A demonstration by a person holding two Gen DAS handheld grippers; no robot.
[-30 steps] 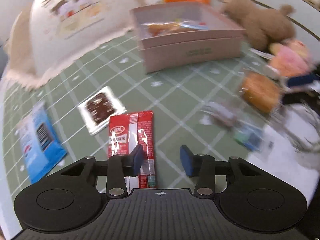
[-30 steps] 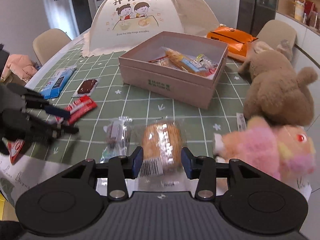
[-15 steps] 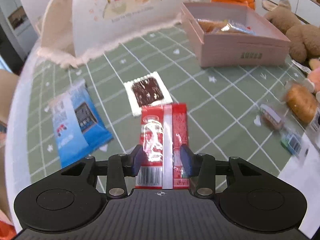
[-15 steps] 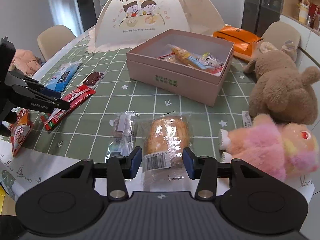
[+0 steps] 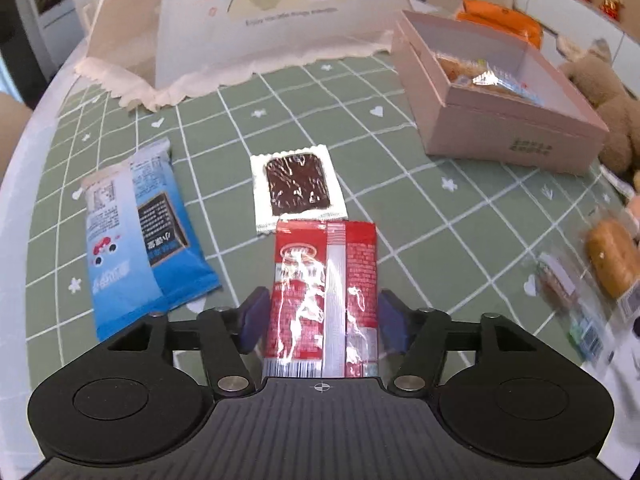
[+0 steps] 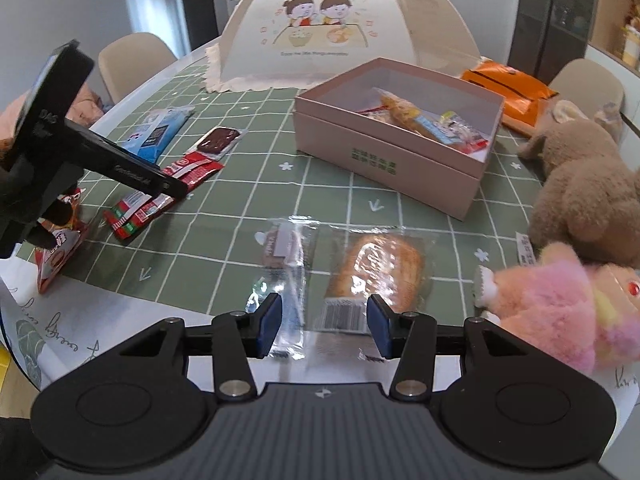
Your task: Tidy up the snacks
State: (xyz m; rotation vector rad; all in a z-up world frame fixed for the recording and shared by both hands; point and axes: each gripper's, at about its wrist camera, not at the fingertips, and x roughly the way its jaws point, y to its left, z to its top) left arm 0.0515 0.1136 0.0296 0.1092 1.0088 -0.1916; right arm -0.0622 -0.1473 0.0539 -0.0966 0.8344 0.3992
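A red snack packet [image 5: 324, 280] lies flat on the green checked cloth, pointing away from me. My left gripper [image 5: 324, 323] straddles its near end. The jaws are opening, and the blue pads [image 5: 254, 320] stand just outside the packet's long edges without pressing on it. In the right wrist view the same packet [image 6: 160, 196] lies under the left gripper [image 6: 170, 187]. My right gripper [image 6: 324, 325] is open, low over the near end of a wrapped bread roll [image 6: 380, 272]. The pink box [image 6: 384, 160] holds several snacks.
A blue packet [image 5: 136, 236] and a clear-wrapped dark square snack [image 5: 298, 188] lie beyond the red one. A small clear-wrapped bar [image 6: 284, 248] lies left of the bread. A mesh food cover [image 6: 324, 32], an orange bag [image 6: 508, 84], a brown plush [image 6: 580, 184] and a pink plush [image 6: 560, 312] ring the cloth.
My left gripper swung left and lined up over the red packet, and its jaws widened from inside the packet's width to outside it. The right gripper shifted slightly over the bread.
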